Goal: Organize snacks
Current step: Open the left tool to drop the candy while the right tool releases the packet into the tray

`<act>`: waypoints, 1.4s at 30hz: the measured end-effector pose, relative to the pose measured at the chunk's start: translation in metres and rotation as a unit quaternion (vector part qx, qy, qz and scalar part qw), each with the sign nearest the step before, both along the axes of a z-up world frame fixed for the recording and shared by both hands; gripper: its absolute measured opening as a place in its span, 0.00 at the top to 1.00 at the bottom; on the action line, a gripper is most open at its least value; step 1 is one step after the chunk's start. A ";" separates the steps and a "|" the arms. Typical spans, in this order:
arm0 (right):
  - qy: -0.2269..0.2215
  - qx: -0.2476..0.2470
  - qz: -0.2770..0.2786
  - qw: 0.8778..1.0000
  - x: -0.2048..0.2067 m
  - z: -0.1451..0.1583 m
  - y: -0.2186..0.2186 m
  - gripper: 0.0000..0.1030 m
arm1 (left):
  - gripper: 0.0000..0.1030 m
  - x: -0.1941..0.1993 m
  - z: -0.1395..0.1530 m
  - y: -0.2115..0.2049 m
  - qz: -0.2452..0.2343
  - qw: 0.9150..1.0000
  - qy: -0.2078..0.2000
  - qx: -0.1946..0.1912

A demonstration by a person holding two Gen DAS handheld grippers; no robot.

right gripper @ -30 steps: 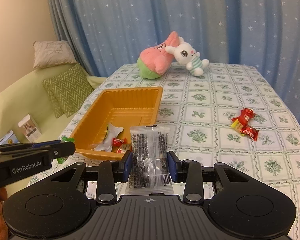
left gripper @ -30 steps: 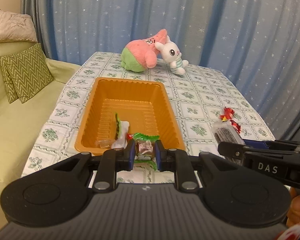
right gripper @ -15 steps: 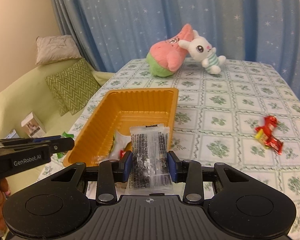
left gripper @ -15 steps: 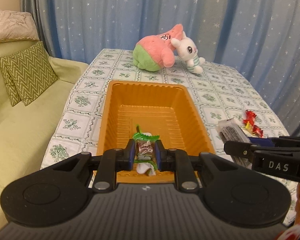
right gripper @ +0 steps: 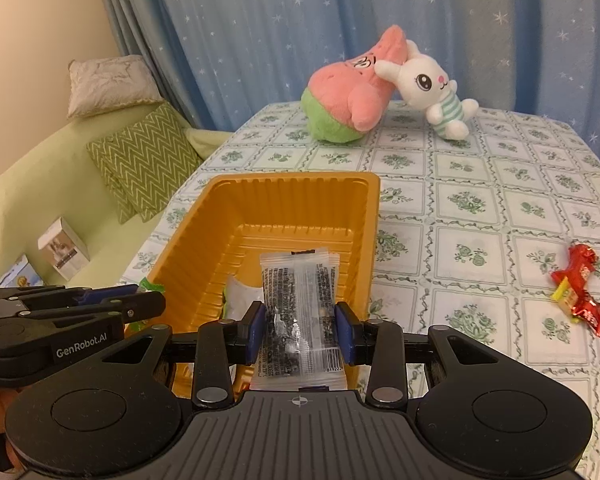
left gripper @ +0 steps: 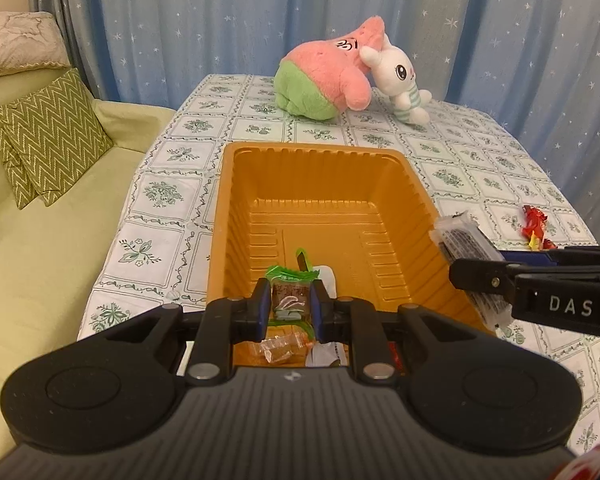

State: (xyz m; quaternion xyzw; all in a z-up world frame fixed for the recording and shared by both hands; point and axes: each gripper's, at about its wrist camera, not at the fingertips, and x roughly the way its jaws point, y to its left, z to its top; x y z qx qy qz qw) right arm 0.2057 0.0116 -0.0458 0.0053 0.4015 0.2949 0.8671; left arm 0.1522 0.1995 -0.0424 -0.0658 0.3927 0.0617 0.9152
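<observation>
— Two grippers, two snacks? What has each got?

— Yes. The left gripper (left gripper: 290,306) has its jaws closed tight on a green-wrapped candy (left gripper: 291,294), held above the near end of the orange tray (left gripper: 316,152). The right gripper (right gripper: 300,330) has its jaws pinched on a clear packet with black print (right gripper: 298,300), over the tray's near right corner.

— Anything in the tray?

— A few wrapped pieces at the near end: a clear-wrapped candy (left gripper: 278,350) and a white packet (left gripper: 327,354), partly hidden by the left gripper.

— And out on the counter (right gripper: 480,208)?

— One red-wrapped snack (right gripper: 578,290) lies right of the tray, well apart from it. A pink star plush (right gripper: 348,100) and a white bunny plush (right gripper: 432,88) lean together at the far end.
</observation>
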 end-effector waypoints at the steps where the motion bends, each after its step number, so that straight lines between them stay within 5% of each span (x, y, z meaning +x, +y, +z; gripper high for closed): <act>1: 0.001 0.000 0.000 1.000 0.002 -0.001 0.001 0.63 | 0.82 0.002 -0.002 0.000 -0.001 1.000 0.001 0.000; 9: 0.006 0.001 -0.003 1.000 0.012 -0.007 0.006 0.63 | 0.81 0.016 -0.012 0.003 -0.005 1.000 0.011 0.003; 12: 0.006 0.001 -0.004 1.000 0.014 -0.007 0.006 0.63 | 0.67 0.015 -0.014 0.006 -0.002 1.000 0.009 0.006; 27: 0.015 0.009 -0.005 1.000 0.017 -0.007 0.009 0.63 | 0.66 0.000 -0.009 0.013 0.007 1.000 0.001 0.005; 32: 0.032 0.025 0.006 0.999 0.025 -0.008 0.016 0.63 | 0.58 -0.005 -0.003 0.014 0.013 1.000 -0.006 0.005; 34: 0.048 0.039 0.006 0.998 0.031 -0.008 0.017 0.61 | 0.57 -0.008 0.000 0.013 0.014 1.000 -0.008 0.006; 37: 0.048 0.055 -0.006 0.997 0.029 -0.003 0.008 0.42 | 0.56 -0.014 0.005 0.010 0.016 1.000 -0.011 0.005; 42: 0.047 0.064 -0.022 0.997 0.014 0.006 -0.015 0.42 | 0.50 -0.029 0.015 0.004 0.023 0.999 -0.023 -0.001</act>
